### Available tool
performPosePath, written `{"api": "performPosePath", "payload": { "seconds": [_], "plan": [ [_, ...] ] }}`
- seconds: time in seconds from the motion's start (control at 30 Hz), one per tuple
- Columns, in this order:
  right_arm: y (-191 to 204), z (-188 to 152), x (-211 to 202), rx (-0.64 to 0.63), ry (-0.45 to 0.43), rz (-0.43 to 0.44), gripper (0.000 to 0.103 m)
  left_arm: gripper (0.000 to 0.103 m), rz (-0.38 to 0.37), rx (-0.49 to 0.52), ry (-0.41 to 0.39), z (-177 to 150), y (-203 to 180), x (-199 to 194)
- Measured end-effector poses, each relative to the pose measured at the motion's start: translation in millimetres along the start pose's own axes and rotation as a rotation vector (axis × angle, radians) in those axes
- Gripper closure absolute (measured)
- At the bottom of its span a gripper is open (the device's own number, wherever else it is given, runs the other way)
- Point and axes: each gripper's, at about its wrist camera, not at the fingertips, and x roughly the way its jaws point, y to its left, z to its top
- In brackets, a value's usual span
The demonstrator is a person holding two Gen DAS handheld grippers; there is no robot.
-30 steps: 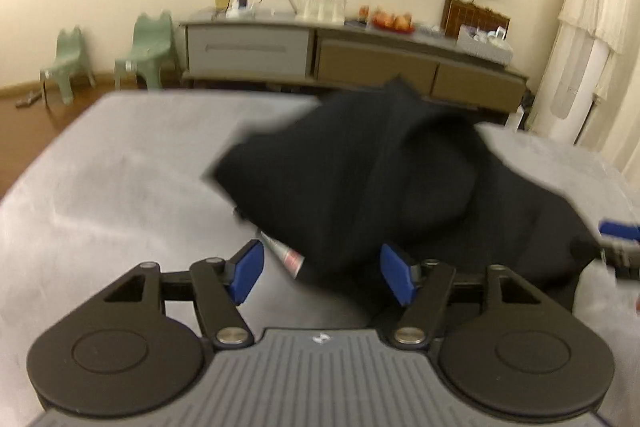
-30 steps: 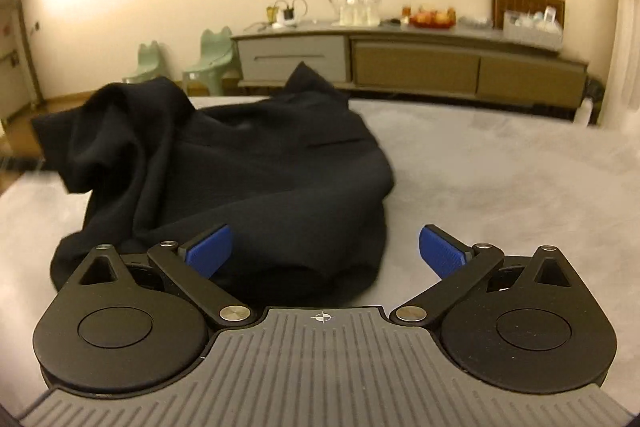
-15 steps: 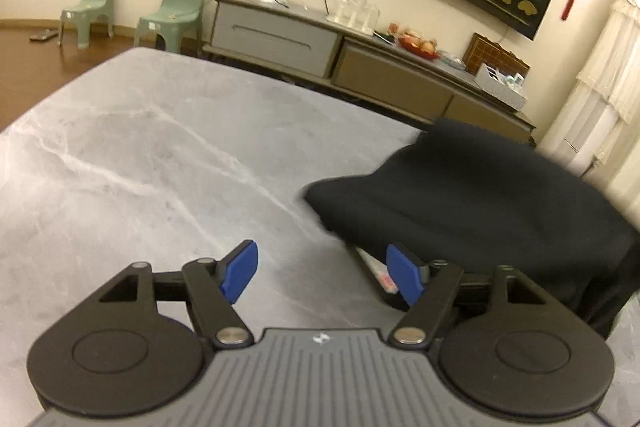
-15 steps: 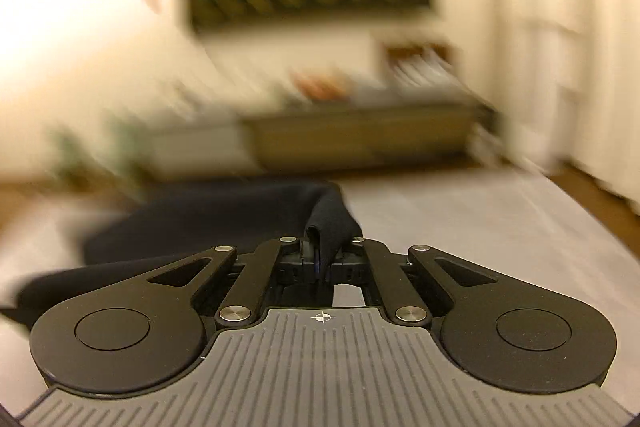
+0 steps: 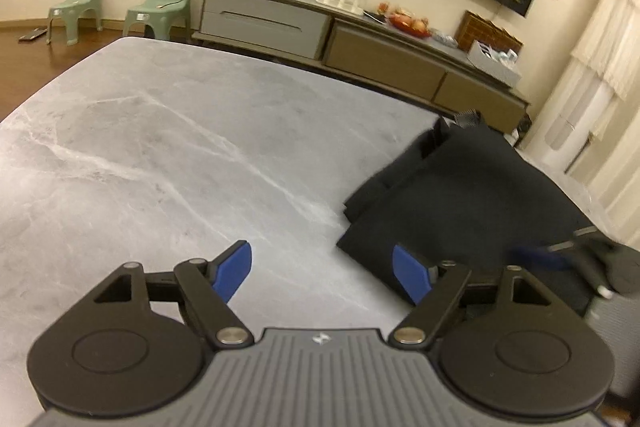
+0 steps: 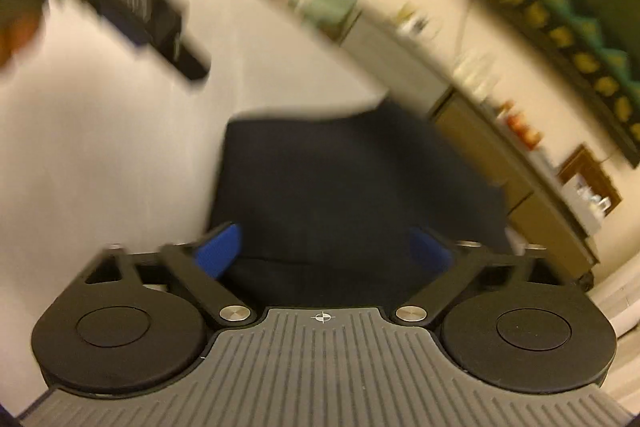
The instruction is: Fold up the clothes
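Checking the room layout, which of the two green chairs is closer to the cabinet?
The right-hand chair; it stands just beside the cabinet, while the other chair sits farther left.

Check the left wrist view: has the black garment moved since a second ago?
Yes. The black garment went from a heap spread across the middle to a flatter fold at the right, below the right end of the sideboard.

The garment [image 5: 472,195] is plain black, lying on a grey worktop [image 5: 160,155] veined with white like marble. Both grippers, left [image 5: 322,269] and right [image 6: 324,247], are black with bright blue pads [image 5: 232,269].
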Motion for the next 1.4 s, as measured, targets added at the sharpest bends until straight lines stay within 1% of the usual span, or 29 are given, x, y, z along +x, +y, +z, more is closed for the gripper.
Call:
{"api": "performPosePath", "payload": {
  "seconds": [0.03,0.07,0.13,0.2,0.27,0.3,0.37,0.43,0.47,0.5,0.53,0.57,0.6,0.7,0.73,0.8,0.83,0.87,0.9,0.93,0.97,1.03,1.07,1.1,1.17,1.2,1.3,1.37,1.4],
  "plan": [
    [-5.1,1.1,6.2,0.019,0.027,0.018,0.086,0.024,0.001,0.009,-0.005,-1.1,-1.3,-0.9],
    [-19.2,6.0,-3.5,0.061,0.003,0.004,0.091,0.024,0.001,0.019,-0.014,-2.3,-2.5,-2.5],
    [-53.6,18.1,-37.1,0.15,-0.091,-0.066,0.093,0.024,0.001,0.029,-0.042,-3.0,-5.1,-9.2],
    [-106.7,22.7,-94.6,0.311,-0.241,-0.176,0.093,0.024,-0.019,0.039,-0.064,-2.5,-8.3,-16.0],
    [-169.7,3.3,-145.3,0.525,-0.355,-0.272,0.093,0.023,-0.042,0.048,-0.076,-4.0,-12.5,-20.6],
    [-197.8,-16.3,-159.7,0.609,-0.357,-0.331,0.093,0.021,-0.057,0.056,-0.076,-5.3,-15.5,-21.2],
    [-244.7,-58.3,-172.5,0.725,-0.297,-0.459,0.093,0.019,-0.092,0.079,-0.058,-10.7,-23.9,-18.2],
    [-271.3,-111.5,-152.6,0.801,-0.136,-0.581,0.09,0.018,-0.123,0.107,-0.031,-17.6,-35.9,-10.1],
    [-275.7,-137.8,-137.0,0.828,-0.044,-0.602,0.073,0.017,-0.136,0.121,-0.016,-21.1,-42.8,-4.8],
    [-274.0,-159.1,-123.1,0.838,0.041,-0.606,0.069,0.015,-0.143,0.132,0.003,-24.4,-51.2,2.5],
    [-266.4,-179.6,-117.7,0.854,0.053,-0.619,0.069,0.015,-0.147,0.14,0.024,-27.4,-60.0,10.0],
    [-255.0,-197.5,-118.2,0.882,0.013,-0.632,0.062,0.015,-0.154,0.138,0.045,-29.5,-68.3,17.6],
    [-243.3,-209.9,-118.2,0.916,-0.018,-0.619,0.041,0.013,-0.161,0.135,0.065,-31.7,-76.5,25.3],
    [-236.8,-223.6,-107.5,1.024,0.001,-0.426,0.038,0.012,-0.15,0.109,0.12,-31.5,-101.7,53.3],
    [-237.7,-222.5,-105.5,1.03,-0.049,-0.345,0.037,0.012,-0.129,0.094,0.109,-26.9,-108.1,62.0],
    [-225.4,-213.6,-100.0,0.989,-0.112,-0.236,0.012,0.013,-0.079,0.071,0.089,-17.1,-120.2,80.5],
    [-215.2,-206.9,-99.2,0.957,-0.116,-0.198,0.011,0.014,-0.038,0.057,0.09,-11.6,-123.3,91.4],
    [-207.6,-197.3,-87.0,0.923,-0.107,-0.159,0.011,0.027,0.014,0.021,0.1,-7.0,-123.0,101.7],
    [-198.5,-191.5,-78.7,0.885,-0.085,-0.113,0.011,0.054,0.025,-0.029,0.111,-3.2,-119.3,110.3],
    [-187.7,-187.2,-70.9,0.841,-0.051,-0.074,0.011,0.068,-0.011,-0.072,0.13,-0.5,-114.4,118.1],
    [-179.1,-182.4,-63.8,0.794,-0.019,-0.041,0.011,0.095,-0.054,-0.11,0.155,1.7,-110.5,125.3],
    [-174.4,-170.9,-51.1,0.725,0.027,-0.006,0.024,0.097,-0.08,-0.091,0.159,6.4,-111.8,127.5],
    [-171.9,-166.8,-43.4,0.696,0.057,0.013,0.057,0.097,-0.074,-0.057,0.125,11.3,-114.2,121.6],
    [-169.9,-161.6,-41.6,0.674,0.1,0.032,0.097,0.097,-0.084,-0.05,0.094,17.7,-112.6,114.0],
    [-171.0,-161.9,-44.8,0.644,0.102,-0.019,0.1,0.097,-0.121,-0.089,0.005,40.2,-96.7,83.0],
    [-177.7,-160.9,-57.9,0.649,0.063,-0.085,0.101,0.097,-0.136,-0.11,-0.049,53.8,-86.6,63.9],
    [-206.6,-166.9,-134.9,0.709,-0.136,-0.435,0.103,0.095,-0.163,-0.119,-0.275,89.0,-56.1,-22.6],
    [-220.8,-177.8,-157.2,0.744,-0.17,-0.617,0.103,0.095,-0.118,-0.105,-0.389,99.9,-37.8,-66.8],
    [-227.7,-185.2,-156.5,0.777,-0.147,-0.651,0.103,0.096,-0.053,-0.093,-0.399,101.9,-31.0,-74.1]
  ]
}}
